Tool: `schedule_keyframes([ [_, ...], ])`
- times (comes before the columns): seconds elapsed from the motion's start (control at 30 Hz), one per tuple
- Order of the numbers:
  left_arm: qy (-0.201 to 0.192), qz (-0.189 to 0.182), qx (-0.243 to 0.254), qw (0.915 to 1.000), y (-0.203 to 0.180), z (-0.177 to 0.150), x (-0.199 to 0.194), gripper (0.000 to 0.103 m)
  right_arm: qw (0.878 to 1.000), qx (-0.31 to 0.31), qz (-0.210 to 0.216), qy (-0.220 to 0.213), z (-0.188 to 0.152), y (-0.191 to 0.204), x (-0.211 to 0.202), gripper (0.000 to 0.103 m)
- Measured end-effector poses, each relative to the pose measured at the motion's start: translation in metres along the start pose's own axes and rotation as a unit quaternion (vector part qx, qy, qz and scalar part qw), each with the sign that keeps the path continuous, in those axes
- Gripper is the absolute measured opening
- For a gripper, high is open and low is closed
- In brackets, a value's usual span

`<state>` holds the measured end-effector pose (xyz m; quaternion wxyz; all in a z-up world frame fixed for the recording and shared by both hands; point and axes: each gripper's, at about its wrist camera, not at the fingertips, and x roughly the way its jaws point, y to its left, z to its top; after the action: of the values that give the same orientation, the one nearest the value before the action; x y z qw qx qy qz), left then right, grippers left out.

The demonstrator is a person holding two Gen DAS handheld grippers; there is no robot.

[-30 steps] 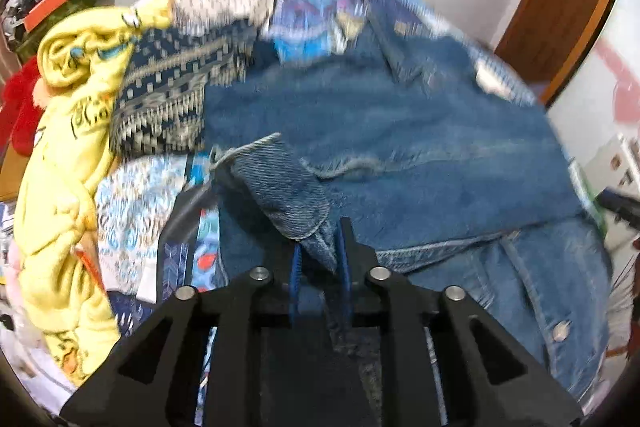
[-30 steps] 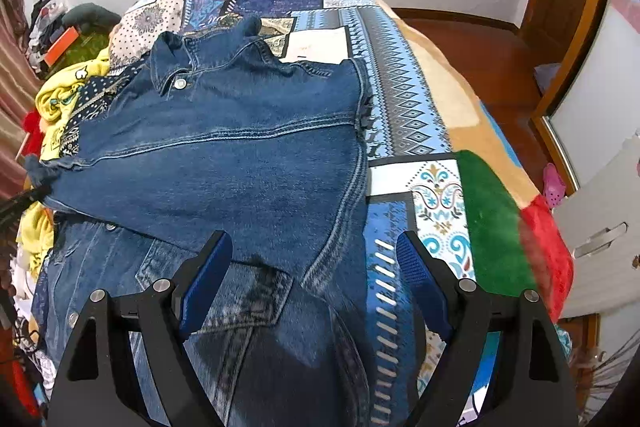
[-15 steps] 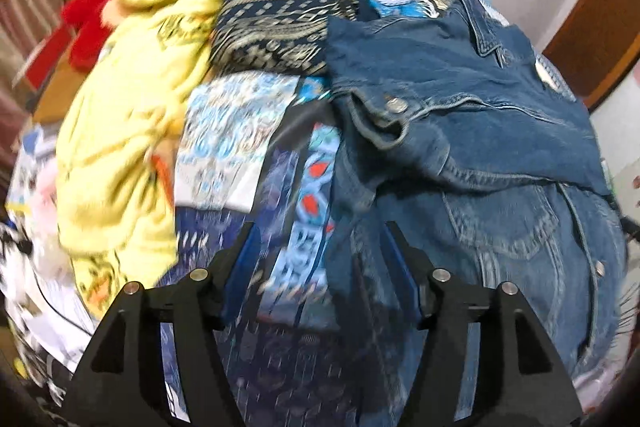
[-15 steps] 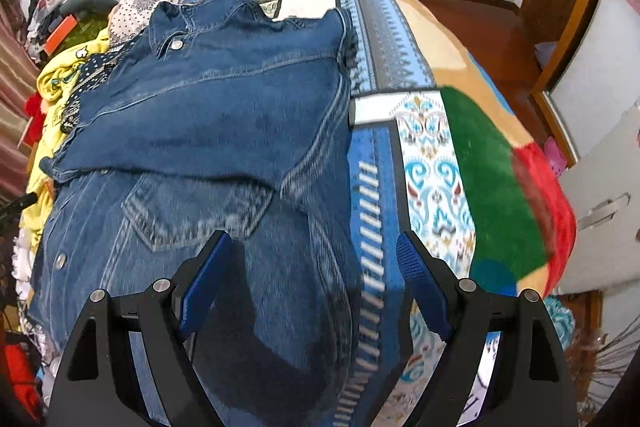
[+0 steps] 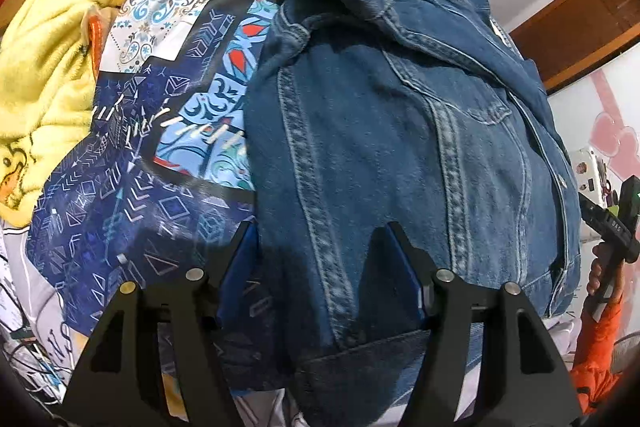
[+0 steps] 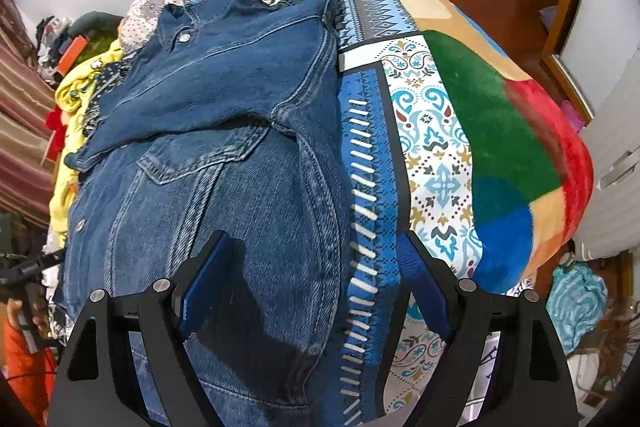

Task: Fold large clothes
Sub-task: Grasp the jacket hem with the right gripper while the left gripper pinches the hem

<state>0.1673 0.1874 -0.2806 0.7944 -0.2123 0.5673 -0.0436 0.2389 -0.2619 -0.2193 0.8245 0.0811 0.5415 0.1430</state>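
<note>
A bed under a blue patchwork quilt fills our view. At its left lies a crumpled yellow fleece garment, then the dark blue denim jacket spread flat. Our left tongs have just been opening, nothing gripped; our right tongs stand apart above the jacket's hem.

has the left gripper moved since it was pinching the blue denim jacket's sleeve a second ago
Yes. The left gripper has let go of the sleeve, its jaws have just been opening, and it has dropped toward the near hem of the blue denim jacket, beside the patterned blue bedspread.
</note>
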Motion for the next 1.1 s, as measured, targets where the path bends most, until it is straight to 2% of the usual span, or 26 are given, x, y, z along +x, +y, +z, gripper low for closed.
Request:
schedule_keyframes([
  [0.1,-0.005,-0.028,-0.023,0.9993,0.000,-0.005,0.000,0.066,1.000,0.000,0.015,-0.004,-0.002,0.000,0.001,0.081],
  [0.2,-0.016,-0.047,-0.028,0.9984,-0.003,-0.013,0.000,0.064,0.999,0.000,0.035,-0.011,-0.005,0.002,0.000,0.066],
  [0.23,-0.018,-0.053,-0.027,0.9981,-0.003,-0.015,-0.002,0.061,0.999,-0.003,0.042,-0.013,-0.006,0.004,-0.001,0.058],
  [0.3,-0.021,-0.069,-0.027,0.9971,-0.008,-0.017,-0.004,0.043,0.998,-0.006,0.053,-0.015,-0.006,0.007,-0.001,0.049],
  [0.33,-0.023,-0.073,-0.026,0.9968,-0.011,-0.017,-0.005,0.038,0.998,-0.008,0.057,-0.014,-0.006,0.009,-0.001,0.040],
  [0.37,-0.025,-0.069,-0.023,0.9971,-0.014,-0.016,-0.006,0.028,0.998,-0.011,0.061,-0.016,-0.006,0.010,-0.001,0.029],
  [0.4,-0.025,-0.062,-0.019,0.9976,-0.016,-0.014,-0.007,0.018,0.998,-0.015,0.061,-0.016,-0.004,0.013,0.000,0.024],
  [0.43,-0.027,-0.053,-0.012,0.9982,-0.019,-0.011,-0.008,0.014,0.998,-0.019,0.062,-0.018,-0.002,0.014,0.001,0.013],
  [0.53,-0.047,-0.035,0.013,0.9982,-0.033,0.000,-0.017,0.010,0.997,-0.042,0.061,-0.031,0.004,0.024,0.001,0.010],
  [0.7,-0.107,-0.015,0.052,0.9928,-0.060,0.022,-0.046,0.009,0.993,-0.076,0.067,-0.065,0.025,0.042,-0.012,0.008],
  [0.8,-0.143,-0.028,0.056,0.9878,-0.070,0.047,-0.065,0.009,0.989,-0.084,0.068,-0.096,0.047,0.047,-0.023,0.008],
  [0.87,-0.164,-0.023,0.061,0.9842,-0.076,0.061,-0.072,0.009,0.987,-0.083,0.064,-0.119,0.063,0.047,-0.029,0.007],
  [0.97,-0.199,-0.007,0.054,0.9785,-0.074,0.083,-0.077,0.009,0.986,-0.071,0.052,-0.142,0.081,0.044,-0.028,0.007],
  [1.1,-0.207,0.041,0.031,0.9769,-0.057,0.101,-0.064,0.009,0.989,-0.059,0.019,-0.138,0.095,0.039,-0.006,0.007],
])
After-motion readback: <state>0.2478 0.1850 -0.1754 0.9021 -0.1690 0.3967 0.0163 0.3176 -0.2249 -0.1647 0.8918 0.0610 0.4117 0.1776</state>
